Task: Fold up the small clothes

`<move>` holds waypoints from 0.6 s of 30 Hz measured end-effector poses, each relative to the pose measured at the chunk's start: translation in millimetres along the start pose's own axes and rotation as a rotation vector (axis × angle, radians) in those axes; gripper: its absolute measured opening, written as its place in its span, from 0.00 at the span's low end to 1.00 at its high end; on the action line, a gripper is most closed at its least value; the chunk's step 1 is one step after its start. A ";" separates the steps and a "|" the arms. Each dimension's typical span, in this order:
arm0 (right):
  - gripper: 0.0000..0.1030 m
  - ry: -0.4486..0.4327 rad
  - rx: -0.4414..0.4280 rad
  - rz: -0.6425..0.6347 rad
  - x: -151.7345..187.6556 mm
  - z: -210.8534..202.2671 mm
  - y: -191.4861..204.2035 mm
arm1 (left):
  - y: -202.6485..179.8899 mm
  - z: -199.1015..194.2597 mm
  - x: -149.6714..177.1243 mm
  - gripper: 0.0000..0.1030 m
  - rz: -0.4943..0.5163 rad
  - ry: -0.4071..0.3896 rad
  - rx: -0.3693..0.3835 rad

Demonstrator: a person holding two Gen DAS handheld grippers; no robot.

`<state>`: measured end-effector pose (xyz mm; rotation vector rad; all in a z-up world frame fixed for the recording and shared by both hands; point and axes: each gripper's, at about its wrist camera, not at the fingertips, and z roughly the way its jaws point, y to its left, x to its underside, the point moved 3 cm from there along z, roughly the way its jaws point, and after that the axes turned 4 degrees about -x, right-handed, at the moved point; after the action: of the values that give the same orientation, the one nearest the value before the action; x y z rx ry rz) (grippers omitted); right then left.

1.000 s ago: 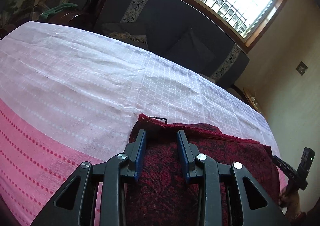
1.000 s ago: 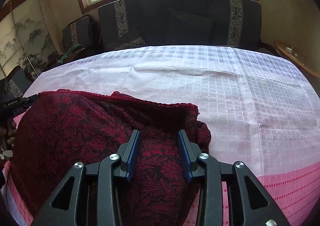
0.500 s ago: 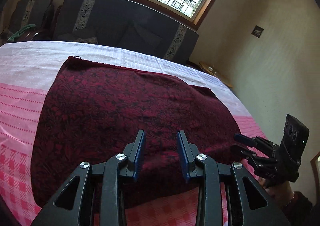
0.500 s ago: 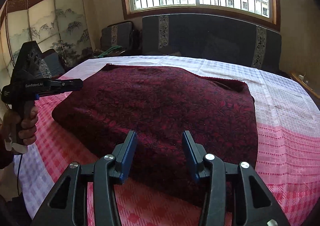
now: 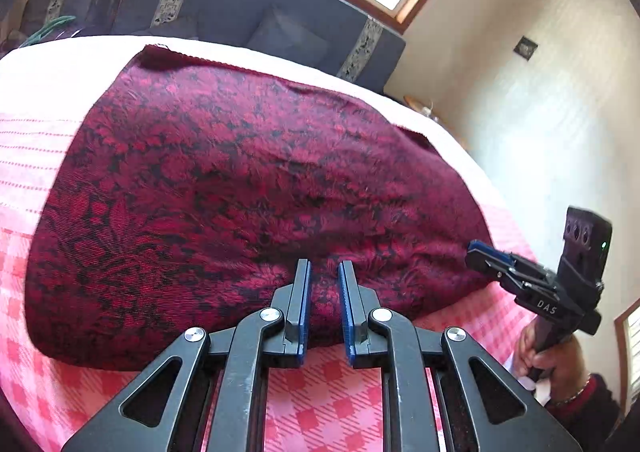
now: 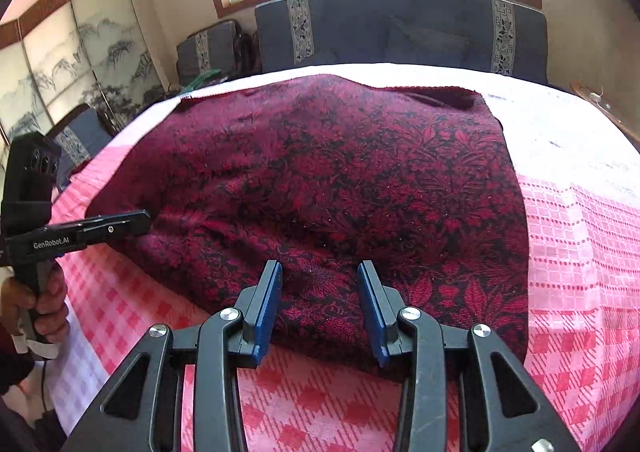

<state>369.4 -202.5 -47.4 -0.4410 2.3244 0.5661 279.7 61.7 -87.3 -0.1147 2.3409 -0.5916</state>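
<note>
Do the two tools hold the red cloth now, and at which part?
It cannot be told. Both tools, left and right, stand at the near edge of the cloth, jaws closing.

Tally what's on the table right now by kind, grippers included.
Dark red patterned cloth: 1
Pink and white checked tablecloth: 1
Handheld grippers: 2, left gripper and right gripper, both at the cloth's near edge
Total: 4
</note>
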 end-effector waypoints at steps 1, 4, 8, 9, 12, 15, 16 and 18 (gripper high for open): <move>0.35 -0.014 0.006 0.001 -1.8 -6.2 -2.9 | 4.8 -9.4 -4.7 0.16 -0.020 -0.030 -0.012; 0.35 -0.006 0.048 -0.017 -2.5 -10.6 -9.2 | 22.4 -14.9 -6.3 0.16 -0.010 -0.019 -0.099; 0.35 0.065 0.095 -0.001 13.7 1.4 -20.2 | 47.8 -3.6 12.7 0.16 -0.044 0.047 -0.105; 0.35 0.077 0.095 0.013 18.1 5.2 -23.2 | 50.2 -4.7 14.2 0.16 -0.049 0.033 -0.089; 0.35 0.081 0.094 0.008 17.5 5.3 -21.5 | 55.7 -3.6 11.5 0.16 -0.080 0.048 -0.072; 0.34 0.020 0.032 0.062 13.7 -11.2 -28.5 | 51.9 -21.5 0.9 0.16 -0.067 0.018 -0.066; 0.34 -0.007 0.043 0.075 12.6 -18.4 -33.1 | 52.5 -30.5 -2.6 0.16 -0.054 -0.017 -0.079; 0.36 -0.014 0.073 0.078 13.5 -25.3 -39.4 | 61.9 -41.6 -6.0 0.18 -0.052 -0.067 -0.140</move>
<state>364.1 -250.9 -50.8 -0.3118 2.3486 0.5180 261.7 134.3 -84.3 -0.2567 2.3190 -0.4413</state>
